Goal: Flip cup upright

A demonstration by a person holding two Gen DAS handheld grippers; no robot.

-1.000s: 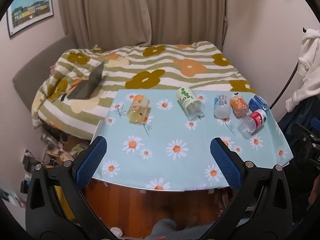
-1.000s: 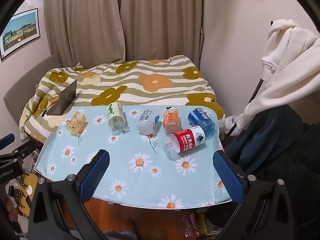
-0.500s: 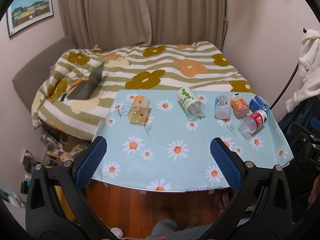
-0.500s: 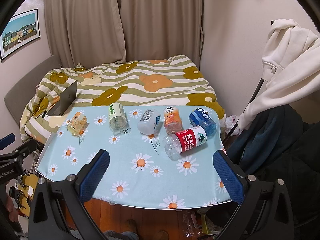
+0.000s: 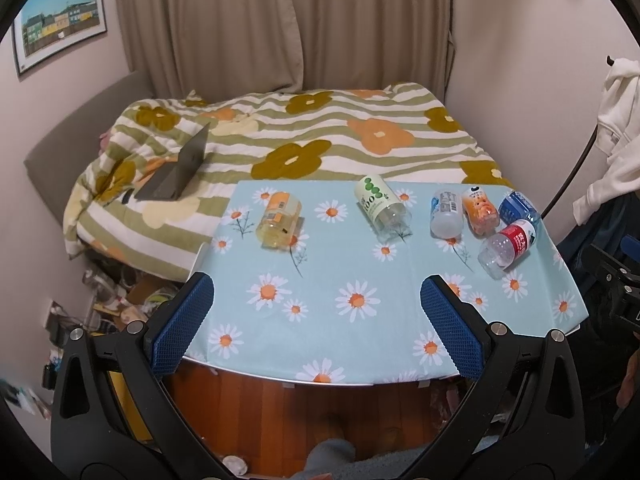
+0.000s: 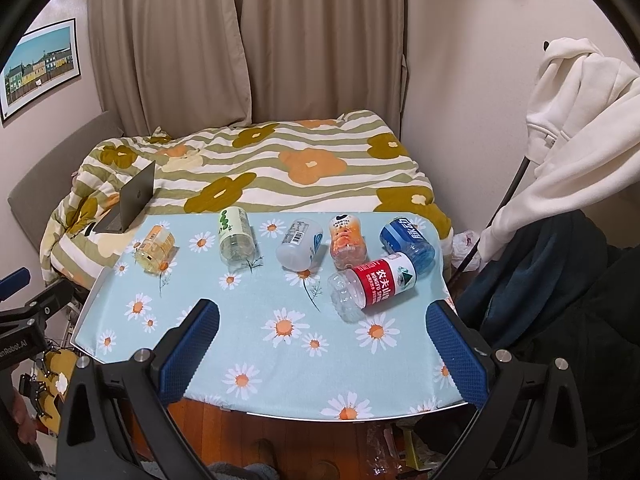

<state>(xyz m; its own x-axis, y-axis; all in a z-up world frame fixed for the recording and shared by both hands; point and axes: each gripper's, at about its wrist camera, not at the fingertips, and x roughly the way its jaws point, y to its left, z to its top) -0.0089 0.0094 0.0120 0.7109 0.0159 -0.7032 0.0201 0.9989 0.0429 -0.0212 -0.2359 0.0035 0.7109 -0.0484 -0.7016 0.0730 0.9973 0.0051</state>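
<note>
Several cups made from cut bottles lie on their sides on the daisy-print table (image 5: 360, 344) (image 6: 280, 364): a yellow-orange one (image 5: 279, 219) (image 6: 155, 248), a green-dotted one (image 5: 382, 205) (image 6: 235, 237), a white barcode one (image 5: 445, 213) (image 6: 300, 243), an orange one (image 5: 480, 210) (image 6: 347, 242), a blue one (image 5: 518, 208) (image 6: 408, 242) and a red-label one (image 5: 507, 247) (image 6: 372, 284). My left gripper (image 5: 316, 288) is open and empty, above the table's near edge. My right gripper (image 6: 322, 312) is open and empty, just in front of the red-label cup.
A bed with a flowered striped quilt (image 5: 320, 144) stands behind the table, with a laptop (image 5: 178, 170) on it. A white hoodie (image 6: 576, 120) hangs at the right over dark clothes. Clutter lies on the floor at the left (image 5: 116, 292).
Both grippers have eased slightly forward toward the table; the cups have not moved and both grippers stay open.
</note>
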